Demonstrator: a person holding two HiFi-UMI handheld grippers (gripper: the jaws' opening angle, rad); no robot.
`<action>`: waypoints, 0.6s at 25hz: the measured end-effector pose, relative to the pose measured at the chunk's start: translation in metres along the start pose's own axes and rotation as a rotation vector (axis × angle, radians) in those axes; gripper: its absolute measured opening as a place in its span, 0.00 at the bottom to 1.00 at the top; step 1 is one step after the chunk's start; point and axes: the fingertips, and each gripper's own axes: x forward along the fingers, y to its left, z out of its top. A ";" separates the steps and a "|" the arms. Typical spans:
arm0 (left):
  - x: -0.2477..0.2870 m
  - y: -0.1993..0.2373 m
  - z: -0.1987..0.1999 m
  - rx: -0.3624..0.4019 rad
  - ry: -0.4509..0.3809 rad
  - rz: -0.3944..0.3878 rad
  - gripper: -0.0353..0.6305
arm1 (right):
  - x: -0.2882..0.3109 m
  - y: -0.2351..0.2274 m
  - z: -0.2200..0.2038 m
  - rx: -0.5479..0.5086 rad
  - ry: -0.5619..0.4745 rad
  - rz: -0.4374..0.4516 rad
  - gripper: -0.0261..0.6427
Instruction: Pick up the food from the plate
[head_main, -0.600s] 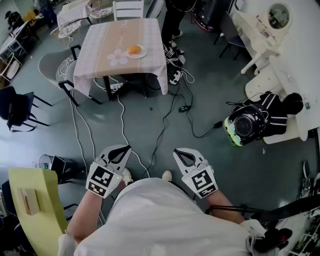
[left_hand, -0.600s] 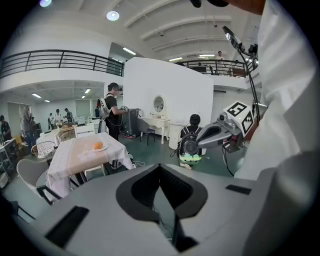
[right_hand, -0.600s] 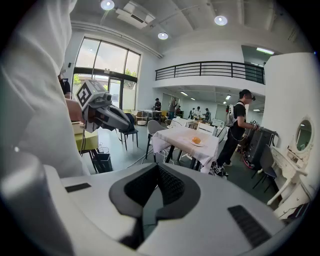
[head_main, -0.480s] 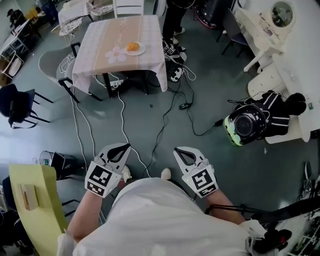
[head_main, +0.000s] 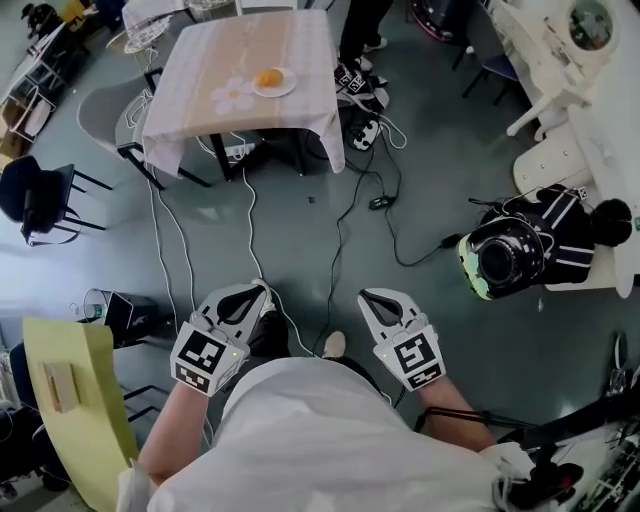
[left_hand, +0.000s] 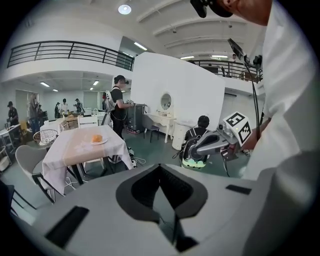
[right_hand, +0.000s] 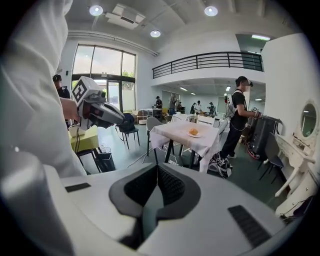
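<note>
An orange round food (head_main: 268, 77) lies on a small white plate (head_main: 281, 87) on a cloth-covered table (head_main: 200, 110), far ahead across the floor. The same food (left_hand: 97, 138) shows in the left gripper view and, as the food (right_hand: 193, 131) on its plate (right_hand: 194, 135), in the right gripper view. My left gripper (head_main: 262, 290) and right gripper (head_main: 365, 297) are held close to my body, well short of the table. Both are shut with nothing between their jaws. My left gripper (left_hand: 160, 167) and right gripper (right_hand: 158, 167) point toward the table.
Cables (head_main: 340, 230) trail over the grey floor between me and the table. Chairs (head_main: 45, 200) stand at the left, with a yellow-green panel (head_main: 75, 400) beside me. A black striped bundle with a green-rimmed round thing (head_main: 510, 255) lies at the right by white furniture (head_main: 570, 90). A person (right_hand: 239, 117) stands beside the table.
The table with the plate has slid toward the top of the head view and the floor things have shifted with it. Both grippers stay shut near my body, a little higher and right.
</note>
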 end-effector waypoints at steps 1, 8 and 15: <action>0.004 0.009 0.002 0.001 -0.006 -0.010 0.07 | 0.009 -0.005 0.004 0.006 0.005 -0.008 0.06; 0.017 0.117 0.029 0.035 -0.081 -0.081 0.07 | 0.099 -0.028 0.072 0.002 0.010 -0.079 0.06; -0.008 0.230 0.030 0.037 -0.089 -0.089 0.07 | 0.206 -0.045 0.154 -0.084 0.012 -0.070 0.22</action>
